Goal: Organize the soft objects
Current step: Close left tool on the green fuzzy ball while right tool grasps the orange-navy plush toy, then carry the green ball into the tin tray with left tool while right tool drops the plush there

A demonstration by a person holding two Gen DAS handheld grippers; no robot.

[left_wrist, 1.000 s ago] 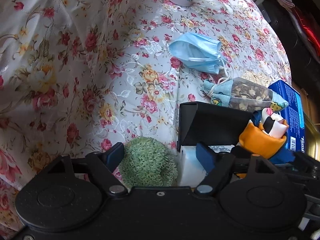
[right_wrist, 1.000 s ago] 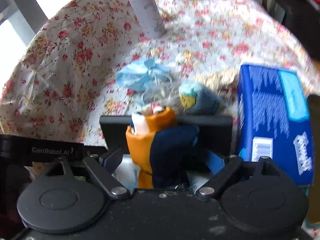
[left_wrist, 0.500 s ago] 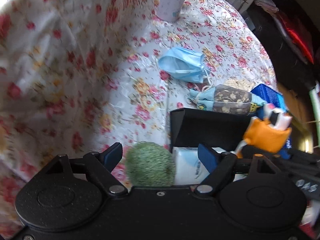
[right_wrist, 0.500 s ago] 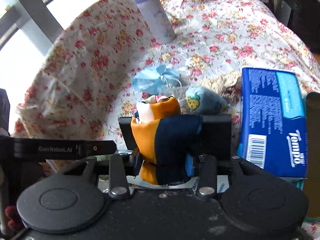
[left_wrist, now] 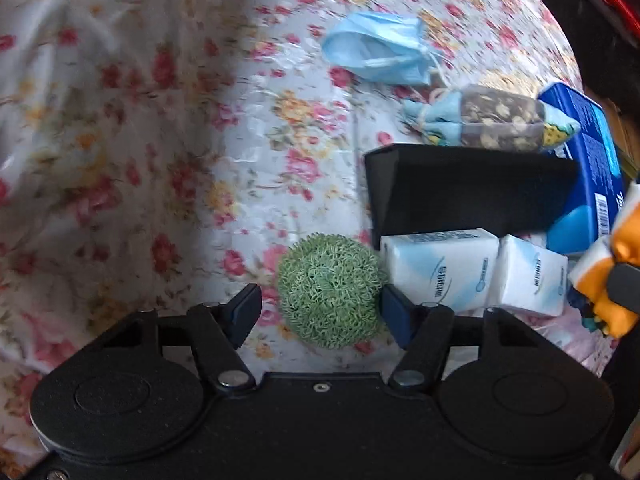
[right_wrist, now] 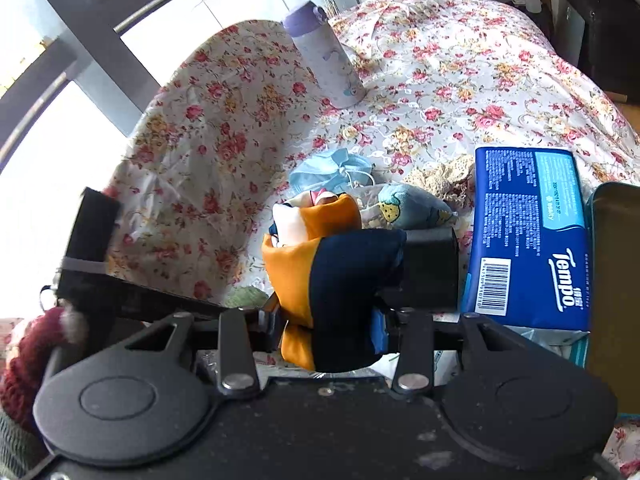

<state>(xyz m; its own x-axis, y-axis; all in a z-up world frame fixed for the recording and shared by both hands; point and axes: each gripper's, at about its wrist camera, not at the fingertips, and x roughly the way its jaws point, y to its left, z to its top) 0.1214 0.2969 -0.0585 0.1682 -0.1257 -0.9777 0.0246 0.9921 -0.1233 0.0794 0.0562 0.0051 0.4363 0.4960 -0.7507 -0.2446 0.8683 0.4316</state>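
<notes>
we held two grippers over the floral cloth (left_wrist: 168, 128). the left gripper (left_wrist: 320, 312) pointed almost straight down at the green ball (left_wrist: 330, 290), its jaws having just been closing around it; the pad at 3 o'clock looked to touch the ball's side, the pad at 9 o'clock stood apart, so nothing was pinched. the right gripper (right_wrist: 326, 330) was clamped tight on the orange-and-navy toy (right_wrist: 332, 272), lifted clear of the cloth.

we judged the ball light, springy and fuzzy, likely to squash and roll away from a one-sided push, so the hold should cross its middle, both pads meeting it together. the toy looked soft and floppy; pinched low on its body, its upper part could sag or swing.

room was tight at 3 o'clock of the ball: two white tissue packs (left_wrist: 440, 268) lay just beside it, the nearer perhaps touching, with the black box (left_wrist: 472, 188) just behind them at 1 o'clock. from 9 to 12 o'clock the cloth lay open. farther off at 12 to 1 o'clock sat the blue mask (left_wrist: 376, 52) and a patterned pouch (left_wrist: 492, 122), and the blue tissue pack (right_wrist: 528, 232) lay at 3 o'clock of the toy. the bottle (right_wrist: 324, 60) stood well apart at the far edge. the cloth fell away at its rounded edges, where we judged a ball could roll off.
</notes>
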